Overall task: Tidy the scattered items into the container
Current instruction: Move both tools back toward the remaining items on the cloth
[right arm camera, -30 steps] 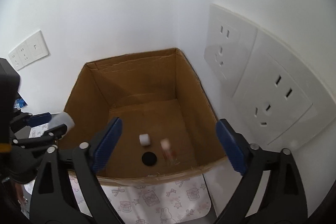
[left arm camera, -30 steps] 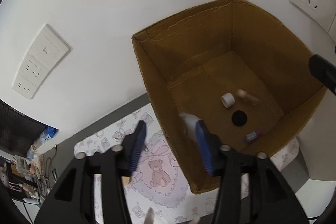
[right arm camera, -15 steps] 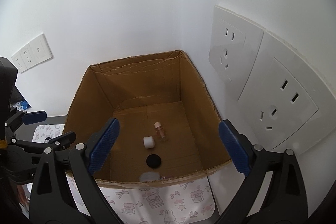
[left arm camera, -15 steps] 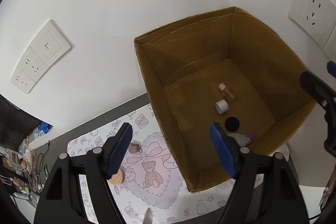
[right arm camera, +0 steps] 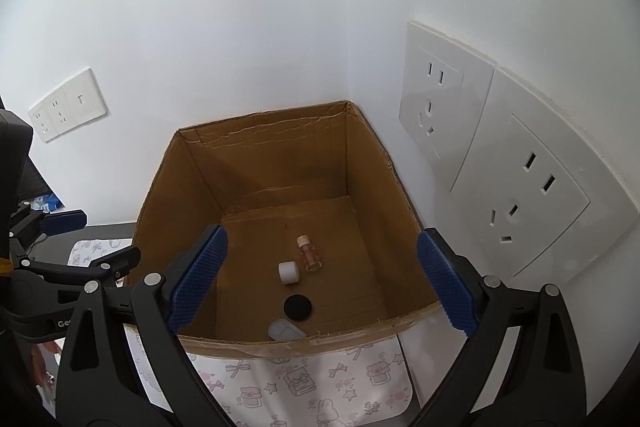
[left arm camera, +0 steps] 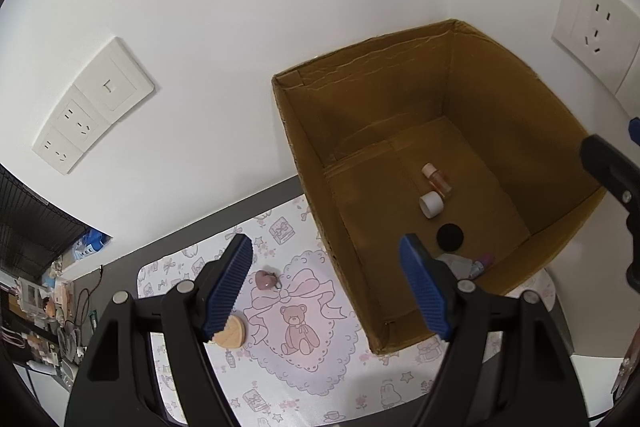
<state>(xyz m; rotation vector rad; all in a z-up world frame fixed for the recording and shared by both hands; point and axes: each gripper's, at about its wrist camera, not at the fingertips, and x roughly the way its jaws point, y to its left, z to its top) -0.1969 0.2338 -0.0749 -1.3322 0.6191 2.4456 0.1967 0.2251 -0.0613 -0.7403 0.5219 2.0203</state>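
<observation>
we see left claw wide, nothing in it, over the mat. right claw wide too, empty, above the cardboard box. in the box: small bottle, white cap, black disc. pink heart and wooden heart lie on the mat.

Brown cardboard box; pink bear-print mat; blue fingers.

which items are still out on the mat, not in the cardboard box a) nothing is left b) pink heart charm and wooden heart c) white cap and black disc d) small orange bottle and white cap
b: the pink heart charm and wooden heart lie on the printed mat, outside the cardboard box.
</observation>
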